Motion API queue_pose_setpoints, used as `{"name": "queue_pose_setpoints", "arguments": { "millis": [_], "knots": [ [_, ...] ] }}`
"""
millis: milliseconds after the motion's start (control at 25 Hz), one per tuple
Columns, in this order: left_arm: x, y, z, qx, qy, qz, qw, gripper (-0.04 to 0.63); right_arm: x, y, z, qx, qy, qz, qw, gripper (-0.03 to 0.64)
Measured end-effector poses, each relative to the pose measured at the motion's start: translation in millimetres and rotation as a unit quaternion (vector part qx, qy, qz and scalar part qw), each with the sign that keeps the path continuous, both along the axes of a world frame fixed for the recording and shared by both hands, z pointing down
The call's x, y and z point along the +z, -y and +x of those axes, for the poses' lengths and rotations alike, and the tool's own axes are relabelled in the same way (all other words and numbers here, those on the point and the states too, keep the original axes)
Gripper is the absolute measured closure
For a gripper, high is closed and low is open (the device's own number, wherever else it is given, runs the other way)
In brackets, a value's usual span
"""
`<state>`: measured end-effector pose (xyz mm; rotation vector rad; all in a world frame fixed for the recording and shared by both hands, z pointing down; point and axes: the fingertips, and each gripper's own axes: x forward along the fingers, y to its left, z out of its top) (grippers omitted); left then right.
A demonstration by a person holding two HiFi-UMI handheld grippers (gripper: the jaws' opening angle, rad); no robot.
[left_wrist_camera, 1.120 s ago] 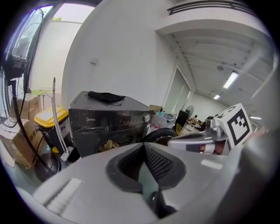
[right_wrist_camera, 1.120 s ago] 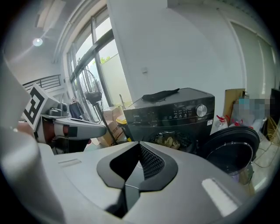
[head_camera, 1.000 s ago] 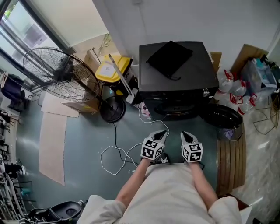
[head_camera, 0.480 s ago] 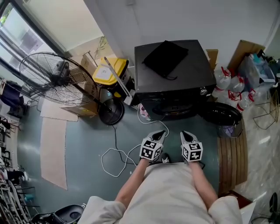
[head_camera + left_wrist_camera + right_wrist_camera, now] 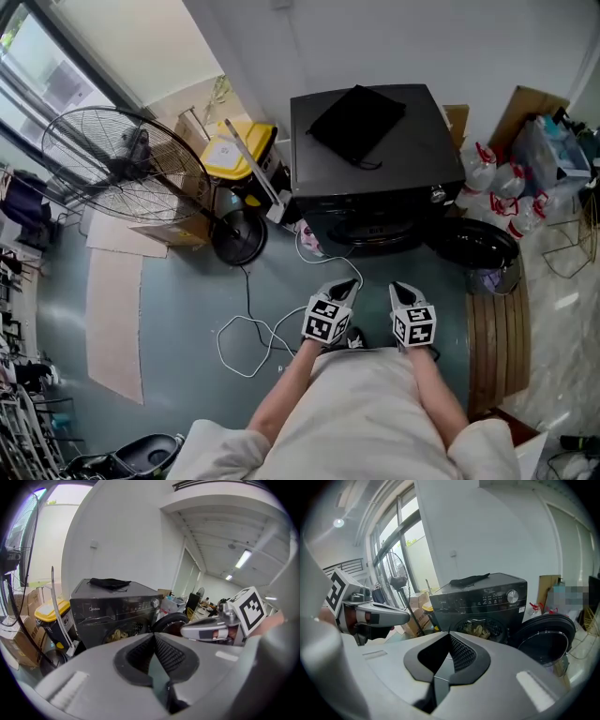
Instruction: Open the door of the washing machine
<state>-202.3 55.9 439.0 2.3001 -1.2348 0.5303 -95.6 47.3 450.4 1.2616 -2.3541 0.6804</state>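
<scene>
A black front-loading washing machine (image 5: 375,159) stands against the white wall, with a black cloth (image 5: 358,122) on its top. Its round door (image 5: 472,247) hangs swung open to the right, and laundry shows inside the drum (image 5: 480,629). Both grippers are held side by side in front of the person, well short of the machine. The left gripper (image 5: 343,286) is shut with nothing between its jaws. The right gripper (image 5: 400,290) is likewise shut and empty. In the left gripper view the machine (image 5: 117,609) and the door (image 5: 169,622) lie beyond the shut jaws (image 5: 153,637).
A large floor fan (image 5: 122,169) and a yellow bin (image 5: 239,150) with cardboard boxes stand left of the machine. A white cable (image 5: 253,328) loops across the floor. Spray bottles and bags (image 5: 506,192) crowd the right, beside a wooden slatted mat (image 5: 497,337).
The head view has shifted slightly; the grippers and the machine's door stay where they were.
</scene>
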Motion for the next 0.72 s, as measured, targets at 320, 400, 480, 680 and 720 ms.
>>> {"name": "queue_pose_setpoints", "arguments": {
  "millis": [320, 400, 480, 680, 720],
  "knots": [
    [2, -2, 1, 0.0, -0.003, -0.003, 1.0, 0.537, 5, -8, 2, -0.008, -0.006, -0.006, 1.0, 0.615],
    [1, -1, 2, 0.0, -0.005, -0.001, 1.0, 0.537, 7, -10, 4, -0.004, 0.002, -0.016, 1.0, 0.615],
    [1, -2, 4, 0.001, -0.006, 0.0, 1.0, 0.537, 8, -11, 6, 0.002, 0.007, -0.02, 1.0, 0.615],
    [2, -2, 6, 0.004, -0.008, 0.001, 1.0, 0.537, 7, -11, 8, 0.004, 0.008, -0.017, 1.0, 0.615],
    [2, -2, 6, 0.003, -0.008, 0.001, 1.0, 0.537, 7, -12, 8, 0.003, 0.007, -0.016, 1.0, 0.615]
  ]
}}
